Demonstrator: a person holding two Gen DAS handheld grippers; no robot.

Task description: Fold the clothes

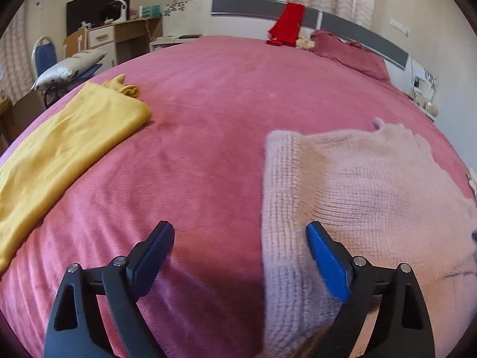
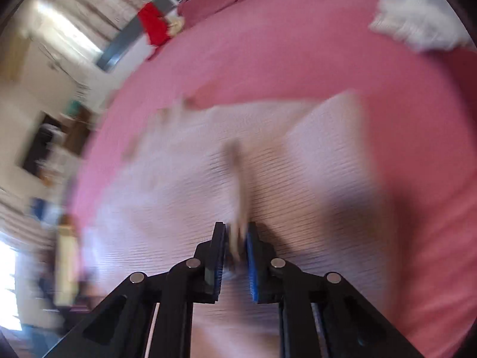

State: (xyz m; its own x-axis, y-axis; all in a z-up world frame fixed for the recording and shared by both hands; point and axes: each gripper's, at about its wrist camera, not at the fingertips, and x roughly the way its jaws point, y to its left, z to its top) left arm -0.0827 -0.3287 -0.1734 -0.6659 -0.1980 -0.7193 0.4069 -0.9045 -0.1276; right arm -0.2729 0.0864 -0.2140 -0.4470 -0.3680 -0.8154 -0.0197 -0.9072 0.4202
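Bedding in deep pink, a plush blanket (image 1: 208, 155), fills both views, and the pale pink knitted sweater (image 1: 357, 197) is laid flat on it. From the left wrist camera the sweater is seen at the right, its folded ribbed edge running down towards the lens. The left gripper (image 1: 240, 235) is held spread wide above that edge: one blue pad (image 1: 326, 265) is seen over the knit, the other finger over bare blanket, and nothing is gripped between them.

Only in this view is a yellow garment (image 1: 68, 152) shown, lying folded at the left side of the bed, well apart from the sweater. A desk with drawers (image 1: 119, 34), a blue chair (image 1: 44, 55) and a grey pillow (image 1: 68, 68) beside the bed are also seen sharply here alone. A red cloth (image 1: 287, 24) is draped over the grey and white headboard (image 1: 357, 34).

The right wrist view is heavily blurred. The right gripper (image 2: 235, 238) is seen nearly closed, and a raised pinch of the sweater (image 2: 298, 179) is clenched between its pads, with a ridge of knit drawn up from the jaws. Only here is a fluffy white item (image 2: 417, 26) seen, lying at the far right of the bed. The red cloth (image 2: 153, 26) and headboard (image 2: 134, 35) appear tilted at the upper left.

No brand, label or legible writing can be made out in either view.
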